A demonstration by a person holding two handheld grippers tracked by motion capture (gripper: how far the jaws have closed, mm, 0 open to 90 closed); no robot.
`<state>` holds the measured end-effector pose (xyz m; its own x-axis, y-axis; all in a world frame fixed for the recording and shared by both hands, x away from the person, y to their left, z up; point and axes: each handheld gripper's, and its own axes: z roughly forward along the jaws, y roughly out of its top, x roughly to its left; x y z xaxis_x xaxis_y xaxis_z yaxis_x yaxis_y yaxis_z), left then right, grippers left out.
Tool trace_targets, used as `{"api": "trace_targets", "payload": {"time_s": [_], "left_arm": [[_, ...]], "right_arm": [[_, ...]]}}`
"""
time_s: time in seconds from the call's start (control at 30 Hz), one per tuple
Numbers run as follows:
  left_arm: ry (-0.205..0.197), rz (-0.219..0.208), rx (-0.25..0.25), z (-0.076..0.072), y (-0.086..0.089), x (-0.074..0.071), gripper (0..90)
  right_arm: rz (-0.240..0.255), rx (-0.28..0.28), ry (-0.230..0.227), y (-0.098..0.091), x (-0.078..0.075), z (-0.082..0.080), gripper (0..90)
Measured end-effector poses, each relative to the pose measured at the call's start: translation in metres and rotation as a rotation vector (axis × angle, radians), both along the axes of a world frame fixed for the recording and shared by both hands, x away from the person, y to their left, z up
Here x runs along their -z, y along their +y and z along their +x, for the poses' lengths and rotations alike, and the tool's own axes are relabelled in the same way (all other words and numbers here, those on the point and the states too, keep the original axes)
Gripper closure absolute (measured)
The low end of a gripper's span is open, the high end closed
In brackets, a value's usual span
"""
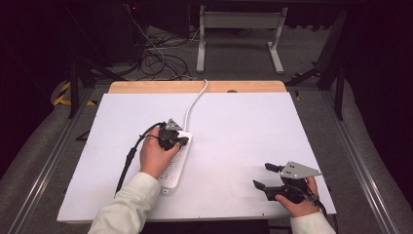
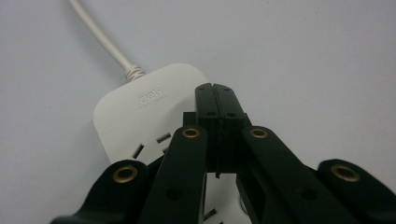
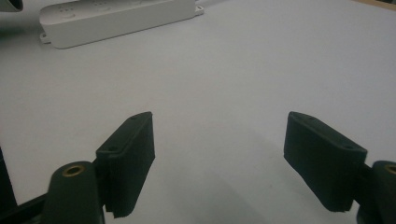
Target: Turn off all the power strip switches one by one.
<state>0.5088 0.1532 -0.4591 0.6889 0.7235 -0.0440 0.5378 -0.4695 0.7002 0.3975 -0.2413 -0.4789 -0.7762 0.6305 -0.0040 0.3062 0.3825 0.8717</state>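
**Left tool closed over the power strip, right tool spread wide at the near edge**

Here the white power strip (image 1: 176, 161) lies on the white desk (image 1: 234, 126), a little left of the middle, running from the near side away toward the far edge. Its white cord (image 1: 195, 100) leaves the far end and curves off over the wooden back edge of the desk.

The left tool (image 1: 171, 139), held in the person's left hand (image 1: 155, 157), sits right above the far end of the strip. In the left gripper view its two black jaws are pressed flat together with nothing between them, the tips of the left tool (image 2: 215, 91) hanging over the cord end of the strip (image 2: 140, 112), near the printed logo and the first socket slots. Whether the tips touch the casing cannot be told.

The right tool (image 1: 272, 176) is in the right hand (image 1: 298, 201) near the front right corner of the desk, well apart from the strip. Its jaws stand wide apart over bare desk surface. In the right gripper view the right tool (image 3: 218, 154) points across the desk, with the strip (image 3: 116, 16) far off at the upper left
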Motion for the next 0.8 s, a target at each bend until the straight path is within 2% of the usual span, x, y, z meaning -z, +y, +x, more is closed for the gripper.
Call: {"api": "trace_targets", "payload": {"time_s": [0.33, 0.47, 0.57, 0.63, 0.67, 0.7, 0.8], "left_arm": [[-0.010, 0.017, -0.006, -0.002, -0.002, 0.000, 90.0], [0.005, 0.011, -0.009, -0.001, -0.002, 0.001, 90.0], [-0.011, 0.025, -0.007, -0.002, -0.003, 0.001, 90.0], [-0.017, 0.015, -0.004, -0.002, -0.004, 0.001, 90.0], [-0.029, -0.009, -0.001, -0.002, -0.002, -0.001, 90.0], [-0.007, 0.007, -0.008, -0.003, -0.001, -0.004, 90.0], [-0.042, -0.078, -0.010, -0.008, 0.007, -0.015, 90.0]], "right_arm": [[0.001, -0.002, -0.001, 0.000, 0.000, 0.000, 25.6], [0.000, -0.005, 0.001, 0.001, 0.000, 0.000, 25.6], [-0.001, -0.005, 0.003, 0.000, 0.000, 0.000, 25.6], [-0.004, -0.006, 0.002, 0.000, 0.001, 0.000, 25.6], [-0.003, -0.006, 0.001, 0.000, 0.001, 0.000, 25.6], [0.001, -0.003, 0.003, -0.001, 0.001, 0.000, 25.6], [0.005, 0.000, 0.005, -0.001, 0.001, 0.001, 25.6]]}}
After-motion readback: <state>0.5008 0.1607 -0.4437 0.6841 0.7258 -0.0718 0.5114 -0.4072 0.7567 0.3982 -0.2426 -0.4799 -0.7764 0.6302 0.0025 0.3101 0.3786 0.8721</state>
